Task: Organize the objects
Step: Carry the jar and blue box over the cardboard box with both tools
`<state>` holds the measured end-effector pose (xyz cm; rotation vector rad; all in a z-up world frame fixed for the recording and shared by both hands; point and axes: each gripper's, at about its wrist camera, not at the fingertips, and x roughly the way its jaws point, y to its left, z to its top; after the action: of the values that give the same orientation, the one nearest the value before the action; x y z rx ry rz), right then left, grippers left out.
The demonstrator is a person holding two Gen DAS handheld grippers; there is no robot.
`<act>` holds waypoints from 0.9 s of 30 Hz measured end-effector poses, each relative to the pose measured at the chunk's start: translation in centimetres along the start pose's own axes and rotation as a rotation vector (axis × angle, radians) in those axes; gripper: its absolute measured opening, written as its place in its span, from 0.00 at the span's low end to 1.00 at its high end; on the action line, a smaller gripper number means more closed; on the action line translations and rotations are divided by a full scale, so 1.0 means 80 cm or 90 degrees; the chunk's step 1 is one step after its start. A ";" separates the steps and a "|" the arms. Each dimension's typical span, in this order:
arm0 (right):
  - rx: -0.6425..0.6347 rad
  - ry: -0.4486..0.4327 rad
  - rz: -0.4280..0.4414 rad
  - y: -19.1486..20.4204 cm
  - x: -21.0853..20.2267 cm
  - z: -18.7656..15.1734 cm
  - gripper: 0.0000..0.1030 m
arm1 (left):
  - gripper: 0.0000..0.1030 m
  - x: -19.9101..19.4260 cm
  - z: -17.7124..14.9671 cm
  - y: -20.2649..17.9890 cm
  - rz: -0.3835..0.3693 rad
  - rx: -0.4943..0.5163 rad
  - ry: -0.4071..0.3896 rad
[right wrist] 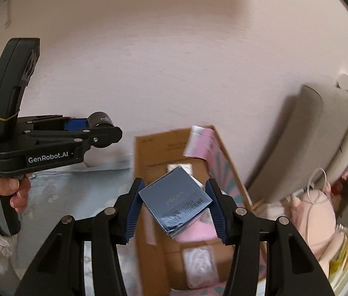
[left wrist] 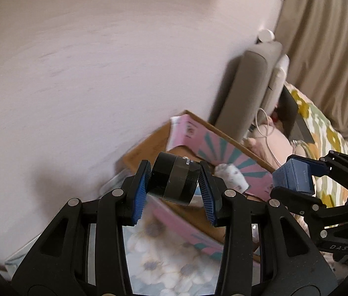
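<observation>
Between the pads of the left gripper (left wrist: pixel 175 182) sits a black jar (left wrist: pixel 172 181), clamped firmly, while the right gripper (right wrist: pixel 174 208) grips a blue box (right wrist: pixel 175 198). Below and ahead of both lies an open cardboard box (right wrist: pixel 159 222) holding pink packets. Both items seem mid-carry; next, each likely needs lowering into the cardboard box before its pads let go.

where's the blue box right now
The blue box is clamped in the right tool, held above the open cardboard box.
</observation>
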<state>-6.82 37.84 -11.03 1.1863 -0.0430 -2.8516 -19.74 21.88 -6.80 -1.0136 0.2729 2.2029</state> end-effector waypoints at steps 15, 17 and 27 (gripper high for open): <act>0.043 0.058 -0.029 -0.051 0.016 -0.040 0.46 | 0.35 0.096 0.005 -0.051 -0.037 0.056 0.072; 0.045 0.070 -0.025 -0.052 0.019 -0.045 0.46 | 0.35 0.112 0.003 -0.053 -0.039 0.060 0.085; 0.039 0.119 -0.008 -0.053 0.052 -0.065 0.46 | 0.35 0.160 -0.014 -0.052 -0.035 0.058 0.132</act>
<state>-6.18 41.77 -17.84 1.4635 -0.1155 -2.7554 -22.24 30.87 -16.54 -1.1851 0.4296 2.0193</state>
